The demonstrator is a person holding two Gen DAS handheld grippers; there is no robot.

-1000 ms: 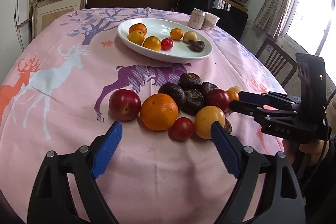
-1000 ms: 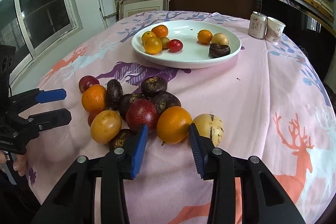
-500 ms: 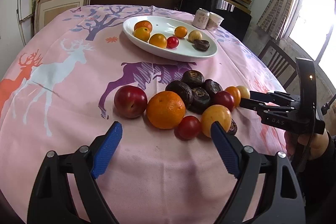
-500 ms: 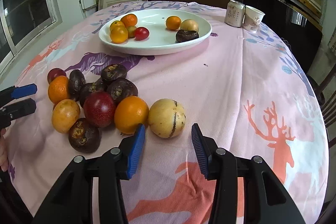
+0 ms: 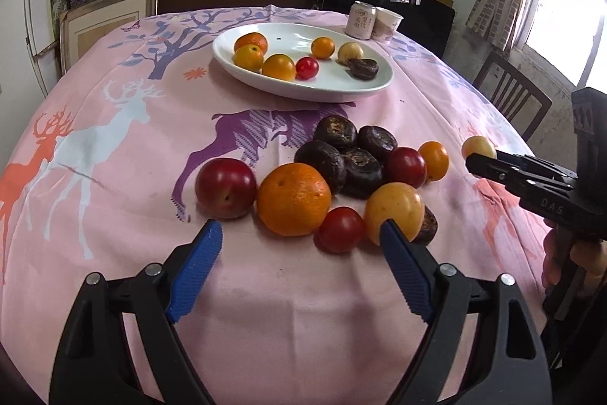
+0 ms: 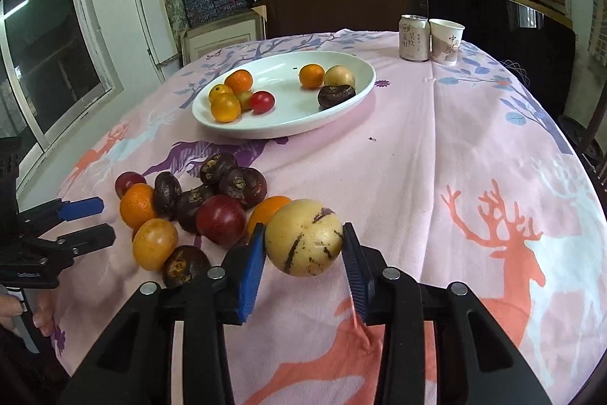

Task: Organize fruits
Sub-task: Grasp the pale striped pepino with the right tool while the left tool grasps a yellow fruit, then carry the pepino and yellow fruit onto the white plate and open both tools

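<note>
The pale yellow fruit point(image 6: 303, 237), streaked with dark marks, now sits clenched between the right tongs point(image 6: 302, 240), no longer lying free; the left tongs point(image 5: 299, 238) are narrowing, empty.

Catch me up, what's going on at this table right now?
A person is sorting fruit from a pile on the pink tablecloth onto a white plate. The right gripper has shut on a pale yellow streaked fruit. The left gripper holds nothing, its fingers closing in front of the large orange and small red fruit. Seven or eight fruits already lie on the plate; about a dozen remain in the pile.
</note>
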